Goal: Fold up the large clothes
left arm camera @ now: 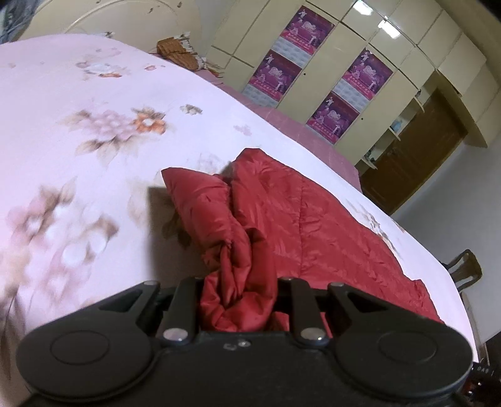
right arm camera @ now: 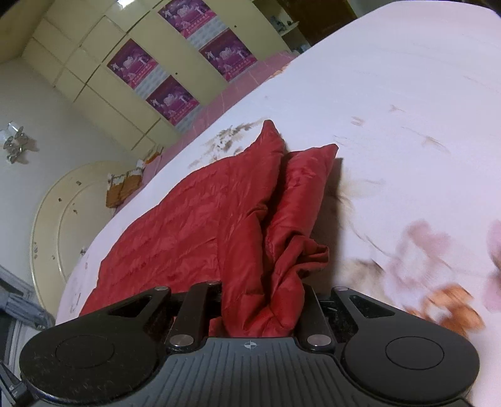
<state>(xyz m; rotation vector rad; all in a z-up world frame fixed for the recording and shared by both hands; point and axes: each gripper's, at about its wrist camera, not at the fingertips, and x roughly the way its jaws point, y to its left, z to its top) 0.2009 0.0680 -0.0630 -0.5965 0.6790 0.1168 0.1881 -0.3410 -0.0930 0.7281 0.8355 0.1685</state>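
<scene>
A red quilted garment [left arm camera: 313, 219] lies spread on a floral pink bedsheet [left arm camera: 94, 141]. My left gripper [left arm camera: 238, 300] is shut on a bunched edge of the red garment, and the cloth rises from the bed into its jaws, hiding the fingertips. In the right wrist view the same red garment [right arm camera: 194, 225] stretches away to the left over the bedsheet [right arm camera: 391, 109]. My right gripper [right arm camera: 263, 306] is shut on another bunched part of it, lifted off the bed. A folded flap stands up in front of each gripper.
A cream wardrobe [left arm camera: 360, 40] with purple posters [left arm camera: 310, 28] lines the far wall beside a brown door [left arm camera: 416, 156]. A round cream headboard [right arm camera: 62, 219] and orange patterned pillows [left arm camera: 178, 53] are at the bed's head. A dark chair back [left arm camera: 463, 269] stands by the bed's edge.
</scene>
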